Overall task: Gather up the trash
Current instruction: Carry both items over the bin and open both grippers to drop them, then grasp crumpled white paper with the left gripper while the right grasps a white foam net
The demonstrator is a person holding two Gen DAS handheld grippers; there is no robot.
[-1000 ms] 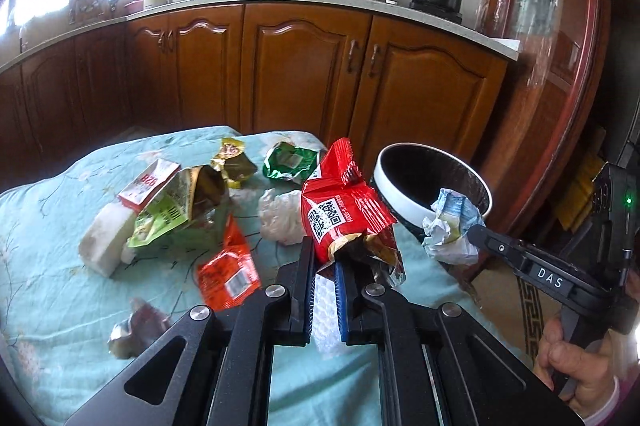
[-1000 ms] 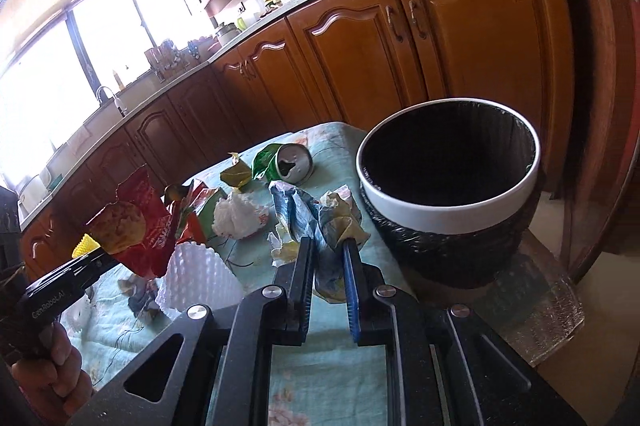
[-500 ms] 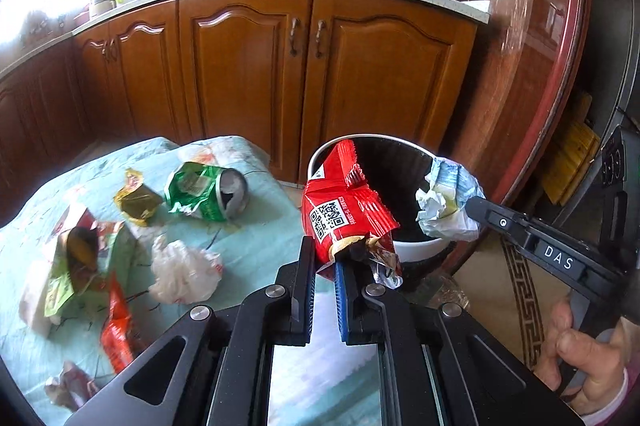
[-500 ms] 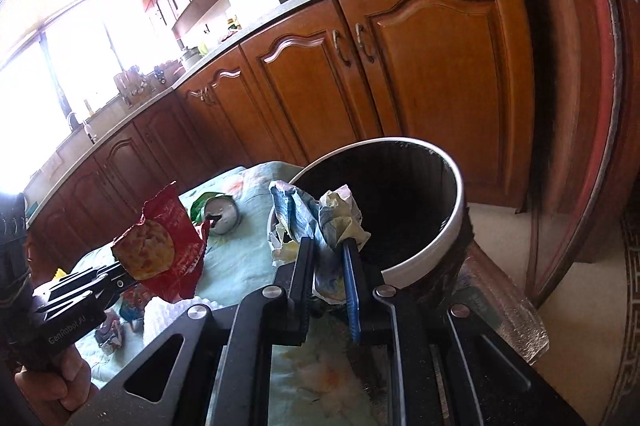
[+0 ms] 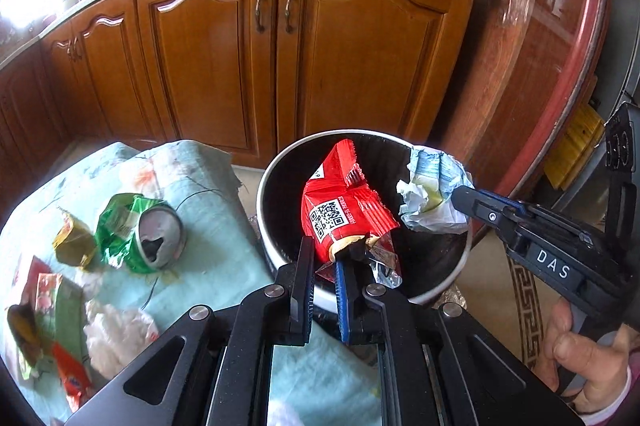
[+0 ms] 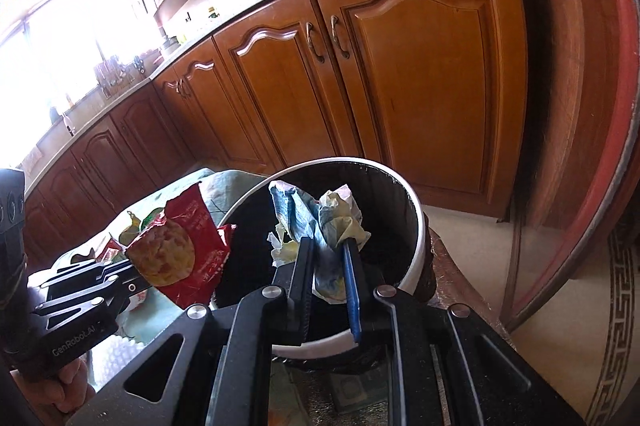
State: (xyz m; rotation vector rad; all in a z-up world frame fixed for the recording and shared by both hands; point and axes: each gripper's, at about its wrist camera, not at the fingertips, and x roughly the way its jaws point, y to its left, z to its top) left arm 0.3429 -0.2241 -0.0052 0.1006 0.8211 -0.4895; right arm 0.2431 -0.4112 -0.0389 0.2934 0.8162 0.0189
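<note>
Since the earlier frame both grippers have carried their trash from the table over the trash bin [image 5: 362, 296], the left gripper [image 5: 322, 258] clamped on the red snack wrapper [image 5: 344, 210] and the right gripper [image 6: 328, 256] on crumpled paper [image 6: 320, 222]; released near the rim, either light piece could catch and fall outside.
</note>
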